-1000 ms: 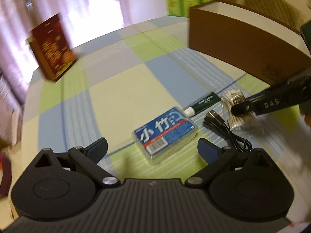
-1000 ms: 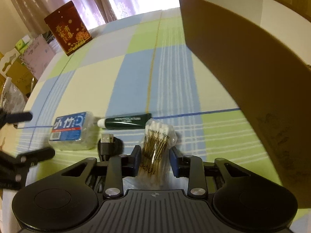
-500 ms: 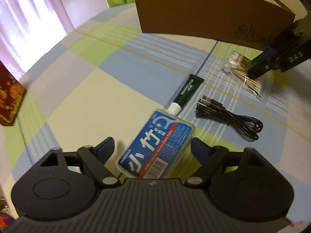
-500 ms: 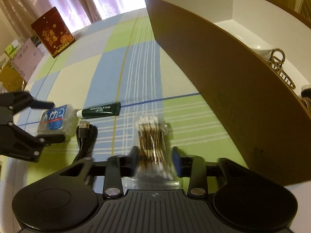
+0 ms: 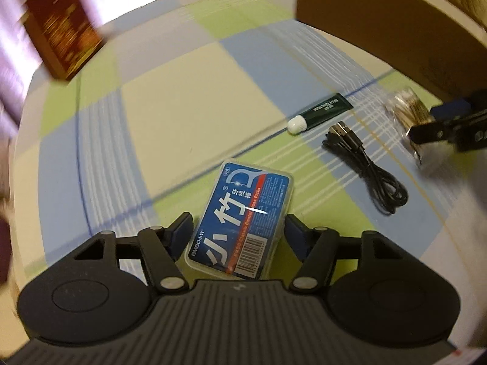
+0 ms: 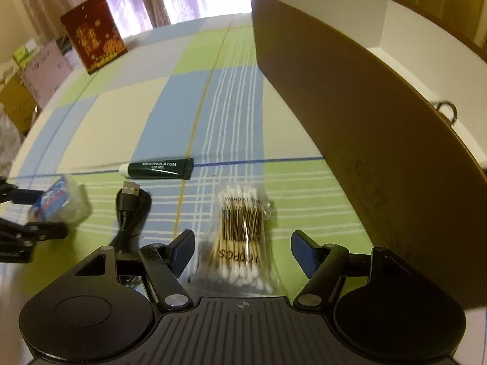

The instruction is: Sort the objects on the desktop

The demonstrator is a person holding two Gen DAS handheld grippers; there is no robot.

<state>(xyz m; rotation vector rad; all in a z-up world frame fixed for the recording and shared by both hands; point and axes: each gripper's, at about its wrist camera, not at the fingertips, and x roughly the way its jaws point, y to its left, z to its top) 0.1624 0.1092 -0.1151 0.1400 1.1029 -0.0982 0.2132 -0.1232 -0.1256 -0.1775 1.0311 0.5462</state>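
Checked cloth in blue, green and cream covers the worktop in the left wrist view. Much of this picture is blurred: the dark red box at the far left edge is smeared, and the right gripper at the right edge is cut off. The left gripper has its jaws set narrow around the floss pick box; they have just been closing, and small gaps show at both sides. Beyond lie the green tube and the black cable, apart from each other, with bare cloth to the left.

From the right wrist view, pale curtains hang behind the worktop. The right gripper stands with jaws wide, just opened, on either side of the bag of cotton swabs, touching nothing. The brown cardboard box rises close on the right; its inside is mostly hidden, with a metal ring peeking over its wall.
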